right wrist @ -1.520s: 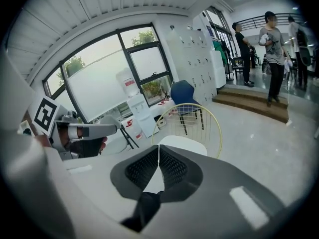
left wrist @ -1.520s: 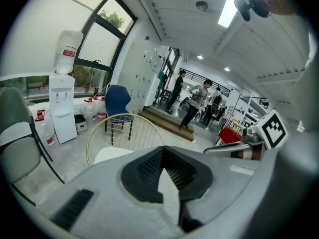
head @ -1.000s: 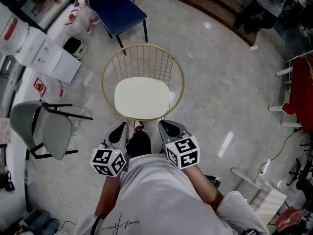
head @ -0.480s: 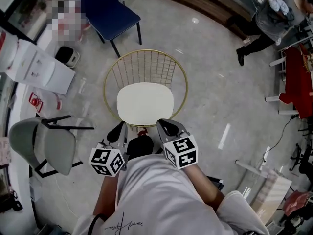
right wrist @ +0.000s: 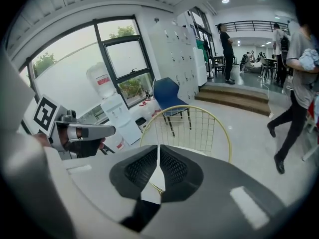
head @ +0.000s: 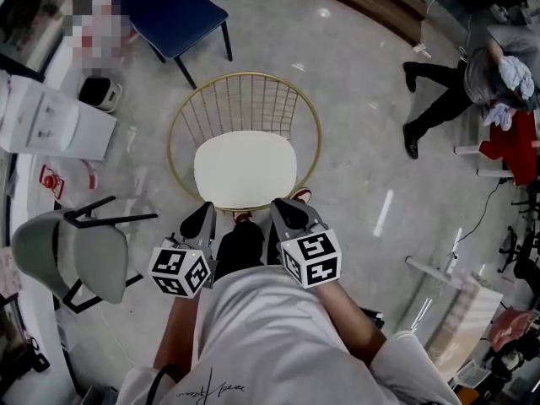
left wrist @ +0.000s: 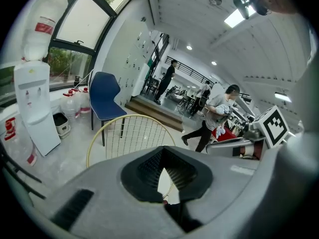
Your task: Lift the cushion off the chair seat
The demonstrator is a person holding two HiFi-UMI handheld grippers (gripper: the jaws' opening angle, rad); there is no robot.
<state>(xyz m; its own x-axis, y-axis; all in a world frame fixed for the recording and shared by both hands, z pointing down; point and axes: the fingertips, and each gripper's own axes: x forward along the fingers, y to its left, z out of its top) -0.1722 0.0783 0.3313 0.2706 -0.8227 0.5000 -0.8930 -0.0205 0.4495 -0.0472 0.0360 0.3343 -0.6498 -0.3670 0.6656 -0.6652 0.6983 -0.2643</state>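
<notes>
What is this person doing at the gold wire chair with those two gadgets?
A person stands at the gold wire chair, holding a left gripper and a right gripper near its front edge. Both are shut and empty. The cream cushion lies on the seat, not yet lifted.

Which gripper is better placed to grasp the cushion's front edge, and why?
Right, narrowly: the right gripper sits nearer the front edge of the cushion than the left gripper does. Both are shut, so it must open first.
</notes>
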